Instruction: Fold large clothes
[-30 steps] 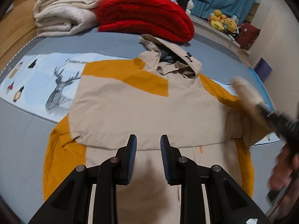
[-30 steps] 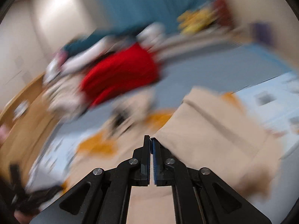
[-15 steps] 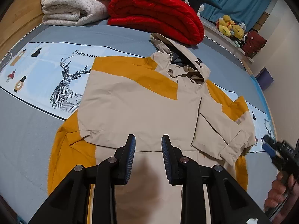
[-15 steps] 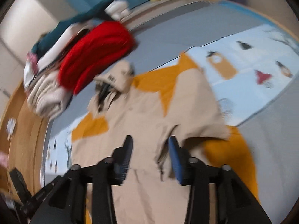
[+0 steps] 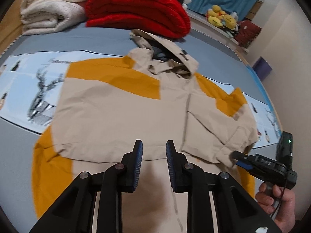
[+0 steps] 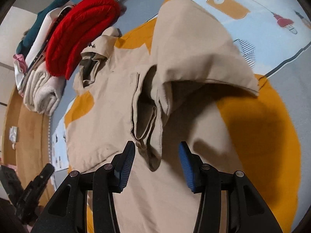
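Observation:
A beige and orange hooded jacket (image 5: pixel 120 112) lies spread on the bed, hood toward the far side. Both sleeves are folded in over the body; the right sleeve (image 5: pixel 217 136) lies loose and rumpled. My left gripper (image 5: pixel 153 151) is open and empty above the jacket's lower middle. My right gripper (image 6: pixel 156 152) is open just in front of the right sleeve's cuff (image 6: pixel 147 136), which hangs crumpled between the jaws without being held. The right gripper also shows in the left wrist view (image 5: pixel 236 156) at the sleeve's edge.
A folded red blanket (image 5: pixel 136 9) and cream blankets (image 5: pixel 50 9) are stacked at the bed's far end. A printed light blue sheet (image 5: pixel 29 89) lies under the jacket. Plush toys (image 5: pixel 221 18) sit on a ledge. A wooden headboard (image 6: pixel 25 136) runs along the side.
My right gripper carried the right sleeve across onto the jacket, opened and let it go, then moved close to the cuff. The left gripper stayed open and shifted little.

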The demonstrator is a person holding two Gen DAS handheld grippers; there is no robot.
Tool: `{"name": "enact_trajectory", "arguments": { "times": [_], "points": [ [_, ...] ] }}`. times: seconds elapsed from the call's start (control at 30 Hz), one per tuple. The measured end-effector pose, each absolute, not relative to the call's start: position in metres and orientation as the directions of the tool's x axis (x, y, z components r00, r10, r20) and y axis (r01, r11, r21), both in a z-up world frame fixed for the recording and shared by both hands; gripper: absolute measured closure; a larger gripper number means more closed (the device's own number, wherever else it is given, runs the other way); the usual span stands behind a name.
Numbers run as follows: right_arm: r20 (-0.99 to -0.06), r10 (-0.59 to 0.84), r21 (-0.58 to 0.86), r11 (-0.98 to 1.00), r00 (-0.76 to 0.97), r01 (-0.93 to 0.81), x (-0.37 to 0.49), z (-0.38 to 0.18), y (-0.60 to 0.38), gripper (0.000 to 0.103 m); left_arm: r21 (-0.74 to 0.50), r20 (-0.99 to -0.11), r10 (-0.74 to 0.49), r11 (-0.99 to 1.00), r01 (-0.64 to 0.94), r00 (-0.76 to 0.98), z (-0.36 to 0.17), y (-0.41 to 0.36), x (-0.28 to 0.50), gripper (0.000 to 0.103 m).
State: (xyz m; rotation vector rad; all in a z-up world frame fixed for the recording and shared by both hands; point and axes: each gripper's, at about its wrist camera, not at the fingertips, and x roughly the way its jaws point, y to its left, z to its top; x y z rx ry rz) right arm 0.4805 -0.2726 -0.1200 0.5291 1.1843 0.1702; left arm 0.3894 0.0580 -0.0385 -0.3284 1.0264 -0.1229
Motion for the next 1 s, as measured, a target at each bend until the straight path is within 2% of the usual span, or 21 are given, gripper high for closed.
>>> {"name": "enact_trajectory", "arguments": {
  "times": [0.03,0.07,0.1,0.23,0.33,0.4,0.57,0.67,0.77,0.93,1.0],
  "points": [
    [-0.831,0.402,0.481,0.867,0.386,0.132,0.482,-0.118,-0.269,0.081,-0.336,-0.816,-0.275,0.941,-0.031,0.509,-0.04,0.052,0.391,0.082],
    [-0.822,0.41,0.486,0.866,0.395,0.114,0.482,-0.115,-0.265,0.092,-0.345,-0.813,-0.294,0.938,-0.01,0.503,-0.041,0.046,0.392,0.082],
    [-0.815,0.413,0.488,0.867,0.406,0.098,0.482,-0.111,-0.261,0.094,-0.357,-0.808,-0.32,0.934,0.021,0.495,-0.042,0.039,0.394,0.082],
    [-0.762,0.431,0.461,0.885,0.483,-0.063,0.479,-0.076,-0.235,0.096,-0.39,-0.791,-0.423,0.905,0.167,0.442,-0.043,0.006,0.396,0.08],
    [-0.684,0.52,0.475,0.85,0.511,-0.23,0.475,-0.051,-0.212,0.097,-0.395,-0.778,-0.464,0.886,0.243,0.423,-0.043,-0.012,0.395,0.069],
    [-0.656,0.561,0.479,0.827,0.506,-0.295,0.472,-0.043,-0.203,0.098,-0.388,-0.774,-0.469,0.882,0.267,0.425,-0.043,-0.022,0.396,0.057],
    [-0.616,0.632,0.502,0.775,0.47,-0.384,0.468,-0.036,-0.187,0.099,-0.363,-0.771,-0.451,0.891,0.272,0.449,-0.043,-0.03,0.402,0.055],
    [-0.61,0.644,0.502,0.765,0.463,-0.403,0.467,-0.035,-0.182,0.099,-0.353,-0.774,-0.421,0.907,0.231,0.472,-0.046,-0.025,0.406,0.057],
    [-0.611,0.65,0.51,0.76,0.452,-0.404,0.466,-0.037,-0.182,0.099,-0.354,-0.766,-0.417,0.909,0.22,0.49,-0.045,-0.02,0.409,0.065],
    [-0.602,0.666,0.533,0.746,0.44,-0.399,0.465,-0.038,-0.181,0.099,-0.339,-0.756,-0.412,0.911,0.235,0.509,-0.041,-0.022,0.407,0.074],
    [-0.601,0.669,0.535,0.743,0.436,-0.403,0.465,-0.037,-0.18,0.099,-0.332,-0.751,-0.414,0.91,0.247,0.515,-0.038,-0.024,0.406,0.082]
  ]
}}
